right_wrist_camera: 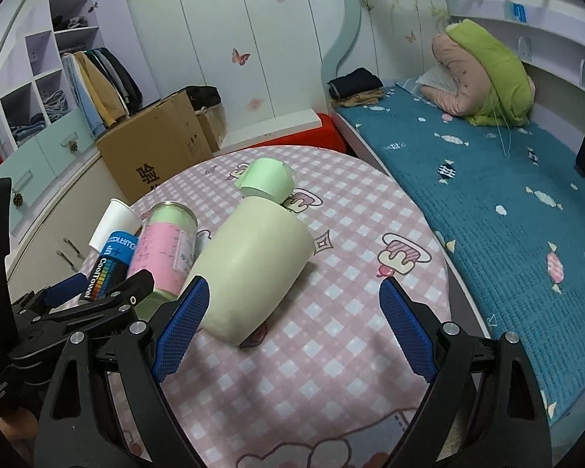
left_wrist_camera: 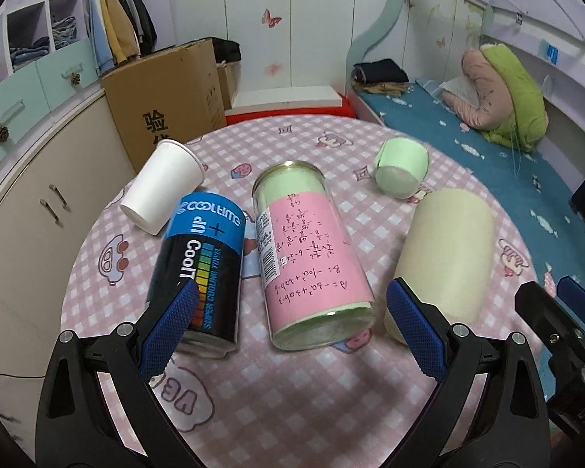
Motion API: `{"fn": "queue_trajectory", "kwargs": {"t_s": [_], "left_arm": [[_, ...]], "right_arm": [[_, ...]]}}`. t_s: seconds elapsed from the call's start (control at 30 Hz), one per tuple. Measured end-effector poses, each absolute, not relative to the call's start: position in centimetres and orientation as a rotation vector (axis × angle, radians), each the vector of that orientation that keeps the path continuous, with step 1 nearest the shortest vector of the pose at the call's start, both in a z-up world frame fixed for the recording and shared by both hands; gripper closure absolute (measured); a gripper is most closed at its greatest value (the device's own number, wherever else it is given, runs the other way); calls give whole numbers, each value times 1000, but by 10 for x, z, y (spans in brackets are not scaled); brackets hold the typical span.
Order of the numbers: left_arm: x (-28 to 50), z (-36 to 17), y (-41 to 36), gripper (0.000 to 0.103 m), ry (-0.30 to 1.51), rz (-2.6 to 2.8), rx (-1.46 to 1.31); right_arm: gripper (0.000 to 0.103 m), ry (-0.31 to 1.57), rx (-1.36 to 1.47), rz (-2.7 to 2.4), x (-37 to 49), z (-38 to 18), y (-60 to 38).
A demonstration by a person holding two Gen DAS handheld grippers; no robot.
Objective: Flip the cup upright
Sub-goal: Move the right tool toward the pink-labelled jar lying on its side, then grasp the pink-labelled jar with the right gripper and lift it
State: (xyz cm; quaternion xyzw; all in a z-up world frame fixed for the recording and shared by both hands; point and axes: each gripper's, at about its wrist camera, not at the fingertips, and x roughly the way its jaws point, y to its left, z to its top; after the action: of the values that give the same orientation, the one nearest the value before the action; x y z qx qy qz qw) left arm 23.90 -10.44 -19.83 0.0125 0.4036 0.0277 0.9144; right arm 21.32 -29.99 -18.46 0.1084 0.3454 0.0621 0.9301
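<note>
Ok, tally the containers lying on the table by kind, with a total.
Cups: 3 - white paper cup, small green cup, tall cream cup
Cans: 2 - blue-black CoolTime can, clear pink-lined can
Total: 5

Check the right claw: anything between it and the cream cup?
Nothing visible. The right claw is open and the cream cup lies on its side right ahead, its near end next to the left fingertip.
</note>
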Motion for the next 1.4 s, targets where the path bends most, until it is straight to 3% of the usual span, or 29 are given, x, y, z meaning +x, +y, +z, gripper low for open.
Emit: {"fn": "queue_trajectory", "kwargs": {"t_s": [0.3,0.5,0.83,1.4], "left_arm": [[256,-217,-107,9,873,57,34],[264,-228,-112,30,925,9,5],[245,-223,-111,31,924,-24,-12],[140,-223,-85,31,933,-91,-48]], "right_arm": [[17,724,224,141,227,-194,-301],[17,732,227,144,229,-197,-303],[17,725,221,129,221,-194,-303],[17,764,156,93,134,-194,-270]]}}
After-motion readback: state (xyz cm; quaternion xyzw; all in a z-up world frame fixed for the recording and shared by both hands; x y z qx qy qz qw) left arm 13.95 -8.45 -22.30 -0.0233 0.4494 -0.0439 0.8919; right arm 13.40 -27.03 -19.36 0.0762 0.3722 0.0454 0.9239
